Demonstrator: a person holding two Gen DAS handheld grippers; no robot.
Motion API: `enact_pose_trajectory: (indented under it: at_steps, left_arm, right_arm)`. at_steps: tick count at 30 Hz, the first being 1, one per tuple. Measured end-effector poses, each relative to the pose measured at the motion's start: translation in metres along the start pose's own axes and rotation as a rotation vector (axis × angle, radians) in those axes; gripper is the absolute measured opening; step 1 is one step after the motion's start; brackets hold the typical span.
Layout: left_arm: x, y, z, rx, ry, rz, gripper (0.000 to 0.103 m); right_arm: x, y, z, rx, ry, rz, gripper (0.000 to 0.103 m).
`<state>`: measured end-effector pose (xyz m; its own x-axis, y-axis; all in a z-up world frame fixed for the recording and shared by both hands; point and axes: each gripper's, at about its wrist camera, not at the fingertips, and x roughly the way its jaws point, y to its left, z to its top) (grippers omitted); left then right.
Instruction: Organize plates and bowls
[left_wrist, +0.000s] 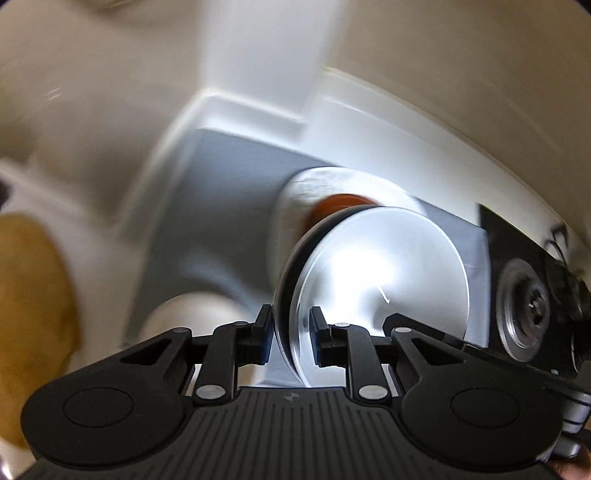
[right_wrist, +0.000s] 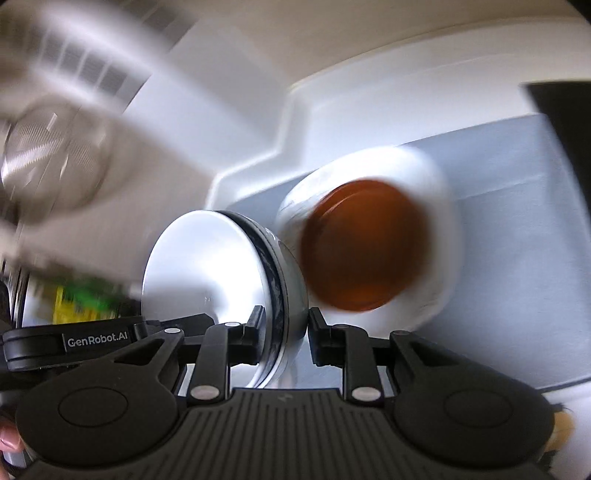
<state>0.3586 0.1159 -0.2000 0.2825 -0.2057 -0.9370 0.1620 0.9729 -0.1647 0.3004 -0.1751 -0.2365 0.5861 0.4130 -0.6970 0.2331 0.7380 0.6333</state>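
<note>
Left wrist view: the left hand-held gripper (left_wrist: 291, 332) is clamped on the rim of a silvery plate (left_wrist: 380, 273), held on edge, tilted, above the grey tabletop (left_wrist: 221, 206). Beyond it blurs a white plate (left_wrist: 321, 184) carrying an orange-brown bowl (left_wrist: 343, 201).

Right wrist view: the right hand-held gripper (right_wrist: 282, 332) pinches the silvery plate (right_wrist: 199, 273) at its dark rim, the orange-brown bowl (right_wrist: 365, 254) on its white plate (right_wrist: 424, 177) just behind.

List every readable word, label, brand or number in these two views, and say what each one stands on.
"GenRobot.AI": white lettering on the black body of the left hand-held gripper, seen at the left edge of the right wrist view.
Small pale emblem on the ribbed black housing in the left wrist view: a mark, not readable text.
Green and yellow packaging: too blurred to read.
</note>
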Motion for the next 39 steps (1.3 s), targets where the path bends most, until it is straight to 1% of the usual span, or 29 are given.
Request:
enact_pose_trajectory:
  at_steps: [4, 7, 9, 11, 13, 16, 19, 21, 23, 27, 30, 33, 35, 36, 39]
  left_arm:
    - [-0.013, 0.043, -0.017, -0.105, -0.009, 0.043, 0.022]
    - [-0.019, 0.070, -0.031, -0.146, -0.004, 0.085, 0.022]
    - [-0.016, 0.084, -0.037, -0.179, 0.014, 0.101, 0.022]
    - [-0.010, 0.099, -0.040, -0.200, 0.034, 0.095, 0.022]
    - [-0.002, 0.110, -0.042, -0.214, 0.053, 0.082, 0.022]
    - [0.016, 0.114, -0.043, -0.220, 0.080, 0.072, 0.022]
    - [0.030, 0.113, -0.044, -0.204, 0.100, 0.070, 0.022]
    - [0.036, 0.114, -0.046, -0.209, 0.118, 0.059, 0.022]
    - [0.042, 0.117, -0.048, -0.210, 0.128, 0.048, 0.022]
    - [0.050, 0.120, -0.050, -0.197, 0.145, 0.037, 0.022]
    - [0.051, 0.124, -0.049, -0.189, 0.144, 0.016, 0.021]
    - [0.047, 0.126, -0.047, -0.171, 0.123, 0.017, 0.021]
    - [0.043, 0.126, -0.045, -0.165, 0.109, 0.013, 0.021]
    - [0.040, 0.126, -0.044, -0.160, 0.102, 0.010, 0.020]
    - [0.037, 0.123, -0.042, -0.140, 0.088, 0.021, 0.021]
  right_arm:
    - [0.024, 0.034, -0.010, -0.077, 0.080, 0.039, 0.026]
    - [0.041, 0.059, -0.021, -0.145, 0.134, 0.052, 0.027]
    - [0.055, 0.066, -0.025, -0.146, 0.167, 0.062, 0.027]
    - [0.066, 0.066, -0.029, -0.129, 0.194, 0.070, 0.027]
    - [0.075, 0.064, -0.035, -0.131, 0.210, 0.059, 0.027]
    - [0.084, 0.062, -0.040, -0.138, 0.231, 0.032, 0.027]
    - [0.093, 0.059, -0.042, -0.147, 0.240, 0.004, 0.027]
    - [0.097, 0.058, -0.043, -0.183, 0.233, -0.018, 0.026]
    - [0.102, 0.058, -0.045, -0.190, 0.222, -0.025, 0.026]
    - [0.111, 0.054, -0.045, -0.224, 0.237, -0.044, 0.027]
    - [0.111, 0.058, -0.045, -0.293, 0.233, -0.055, 0.027]
    - [0.112, 0.068, -0.045, -0.359, 0.236, -0.072, 0.030]
    - [0.109, 0.075, -0.043, -0.419, 0.221, -0.087, 0.038]
    - [0.107, 0.080, -0.043, -0.459, 0.208, -0.106, 0.037]
    - [0.103, 0.085, -0.039, -0.507, 0.195, -0.096, 0.037]
